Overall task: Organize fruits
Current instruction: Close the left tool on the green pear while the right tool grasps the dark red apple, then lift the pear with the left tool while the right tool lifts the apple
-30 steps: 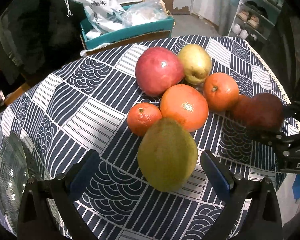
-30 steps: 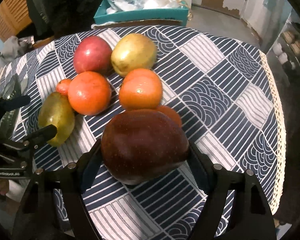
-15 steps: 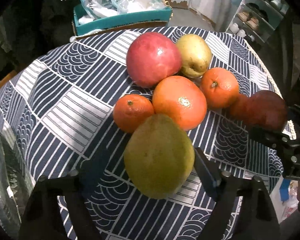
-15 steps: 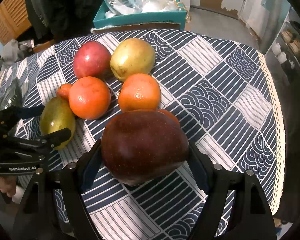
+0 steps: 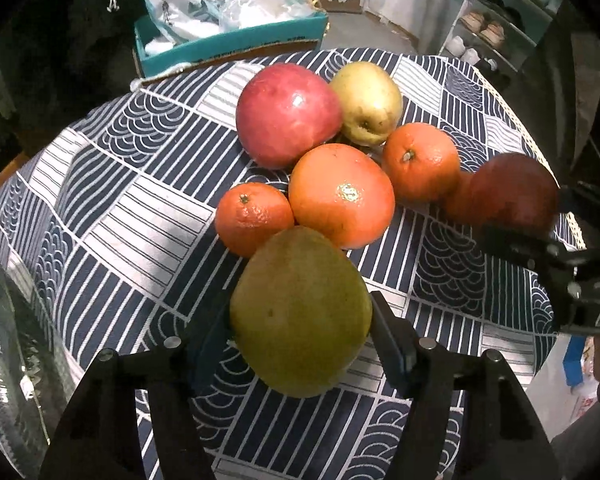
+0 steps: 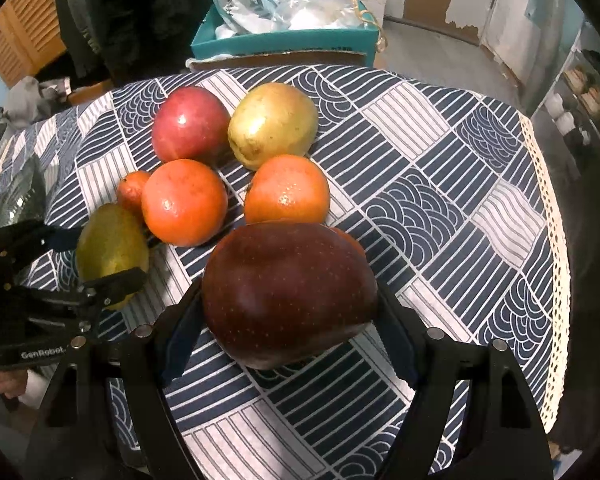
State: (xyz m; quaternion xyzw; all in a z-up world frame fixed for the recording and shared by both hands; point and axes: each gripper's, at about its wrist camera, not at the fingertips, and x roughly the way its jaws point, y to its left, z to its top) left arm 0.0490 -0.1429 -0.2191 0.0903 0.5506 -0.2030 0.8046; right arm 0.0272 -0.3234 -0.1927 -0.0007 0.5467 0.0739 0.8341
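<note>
Fruits sit clustered on a patterned tablecloth (image 5: 112, 208). My left gripper (image 5: 300, 332) is shut on a green mango (image 5: 300, 312), which also shows in the right wrist view (image 6: 110, 252). My right gripper (image 6: 288, 320) is shut on a dark red apple (image 6: 288, 292), seen at the right in the left wrist view (image 5: 512, 192). Between them lie a large orange (image 5: 340, 196), a small mandarin (image 5: 252, 216), another orange (image 5: 420, 160), a red apple (image 5: 286, 114) and a yellow pear (image 5: 368, 102).
A teal box (image 5: 228, 46) with plastic bags stands beyond the table's far edge. A glass dish (image 5: 4, 344) sits at the left edge. A shelf rack (image 5: 500, 28) stands at the far right. The tablecloth's lace hem (image 6: 556, 240) marks the right edge.
My left gripper moved forward around the green mango and closed on it. The right gripper kept hold of the dark red apple and barely moved.
</note>
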